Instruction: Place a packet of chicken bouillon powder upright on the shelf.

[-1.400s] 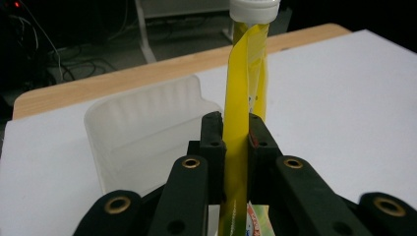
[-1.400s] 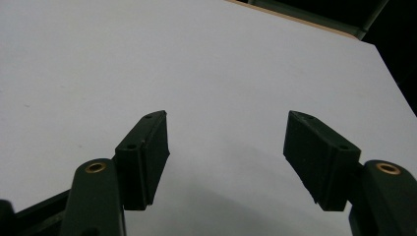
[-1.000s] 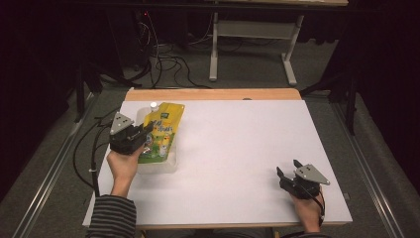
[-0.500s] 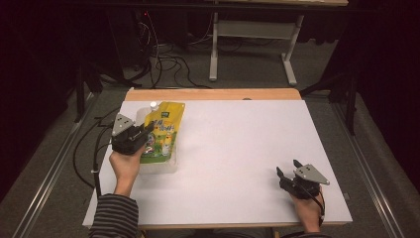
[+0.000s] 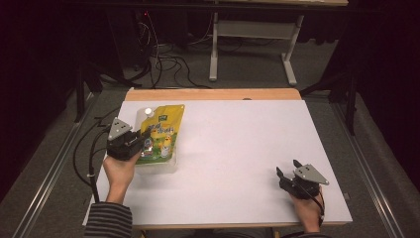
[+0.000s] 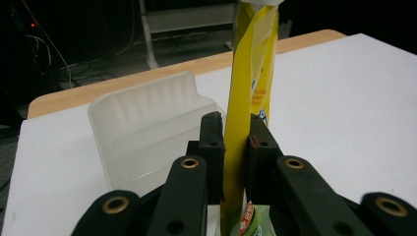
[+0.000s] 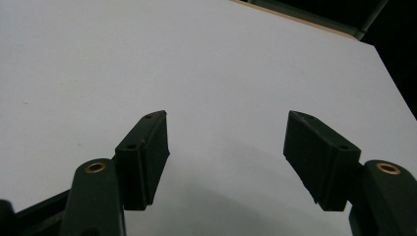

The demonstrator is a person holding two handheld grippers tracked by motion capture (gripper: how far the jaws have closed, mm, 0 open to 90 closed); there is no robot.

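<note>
Since the earlier frames the yellow refill pouch [image 5: 161,133] has barely shifted, still pinched upright by the left gripper [image 5: 130,142] beside a clear plastic tray [image 6: 147,128]. The right gripper [image 5: 288,174] rests spread and empty on the white tabletop [image 5: 237,148]; cables [image 5: 163,59] trail over the dark floor beyond.

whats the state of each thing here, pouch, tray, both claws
yellow pouch: gripped, standing on edge beside the tray
clear tray: empty as far as visible, open side up
left claw: shut on the pouch
right claw: open, holding nothing, over bare table
</note>
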